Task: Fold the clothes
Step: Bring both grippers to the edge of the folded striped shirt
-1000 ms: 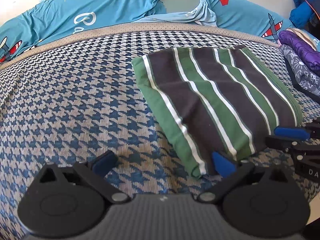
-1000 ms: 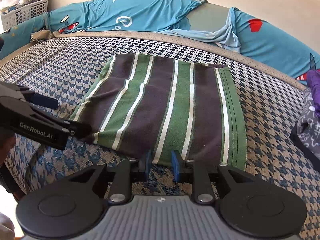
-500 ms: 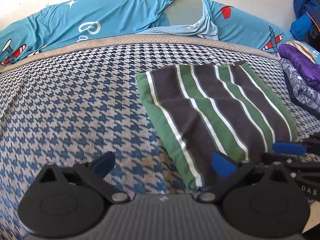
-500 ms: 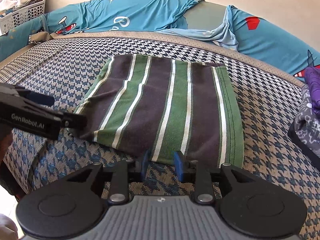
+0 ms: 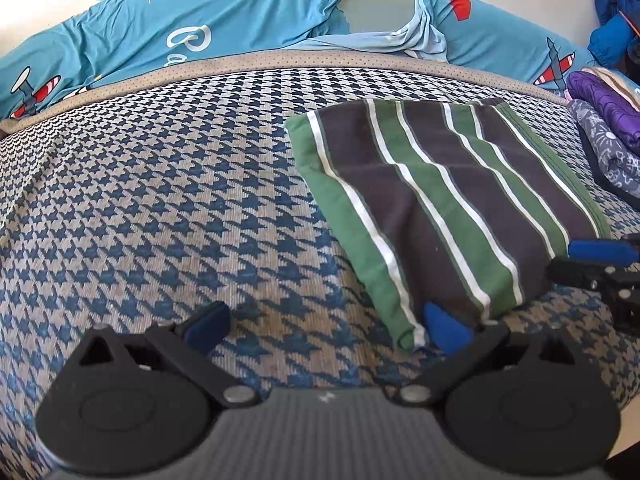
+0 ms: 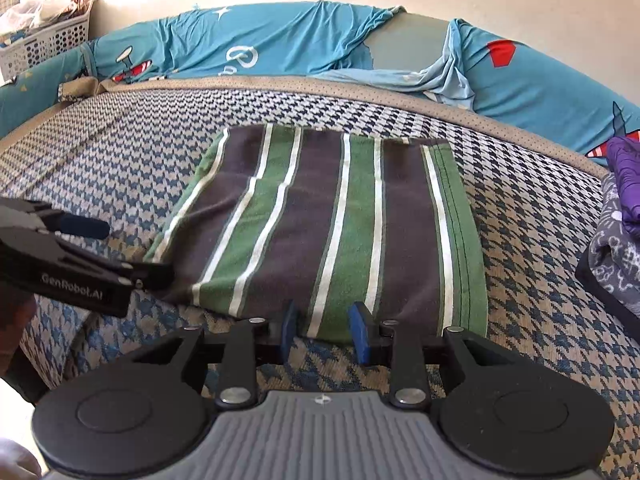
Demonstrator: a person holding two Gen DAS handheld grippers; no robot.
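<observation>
A folded garment with green, dark grey and white stripes [image 5: 444, 204] lies flat on the houndstooth bed cover [image 5: 160, 208]. My left gripper [image 5: 326, 326] is open wide at the garment's near left corner, its right pad beside the fold and its left pad over bare cover. In the right wrist view the garment [image 6: 332, 224] lies straight ahead. My right gripper [image 6: 324, 330] is open, its pads just short of the garment's near edge, holding nothing. Each gripper shows in the other's view, the right one [image 5: 600, 256] and the left one [image 6: 80, 252].
Blue printed bedding [image 6: 280, 44] runs along the far side of the bed. A purple and a grey patterned folded cloth [image 5: 608, 136] lie at the right. A white basket [image 6: 44, 44] stands at the far left. Blue clothes [image 5: 616, 12] hang at the far right.
My right gripper's jaws have opened wider at the garment's near edge. My left gripper has shifted slightly, staying open at the near left corner. The garment lies as before.
</observation>
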